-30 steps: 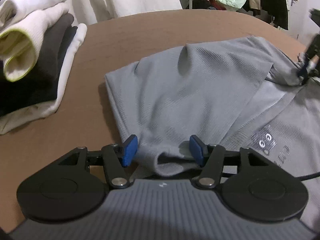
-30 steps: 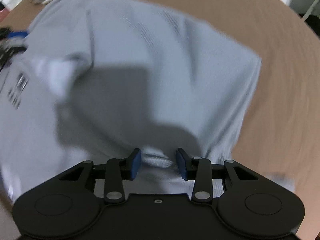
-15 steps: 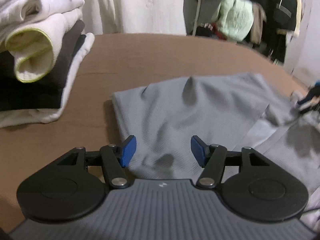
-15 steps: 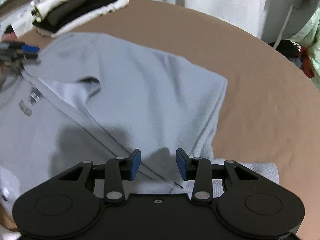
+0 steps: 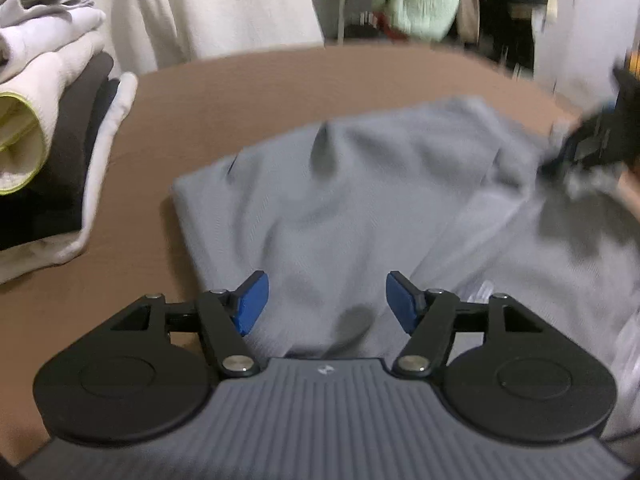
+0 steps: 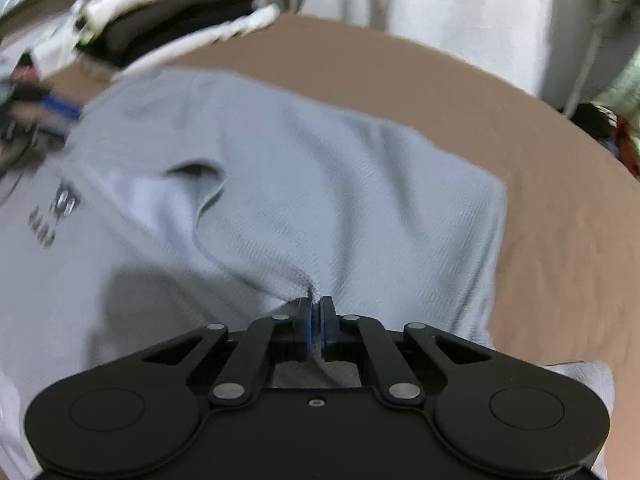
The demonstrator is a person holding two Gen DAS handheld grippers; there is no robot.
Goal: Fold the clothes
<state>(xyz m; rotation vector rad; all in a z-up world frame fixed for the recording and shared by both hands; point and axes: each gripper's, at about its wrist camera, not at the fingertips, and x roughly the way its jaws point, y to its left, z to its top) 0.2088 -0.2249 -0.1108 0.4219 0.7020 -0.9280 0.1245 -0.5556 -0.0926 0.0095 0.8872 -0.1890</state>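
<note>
Since half a second ago: right gripper (image 6: 316, 312) closed, pinching shirt (image 6: 340, 184) fold for next lift; left gripper (image 5: 323, 306) wide open, empty.

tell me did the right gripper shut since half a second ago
Yes. The right gripper was open over the grey shirt then; now its pads meet, pinching a fold of the shirt on the brown table.
</note>
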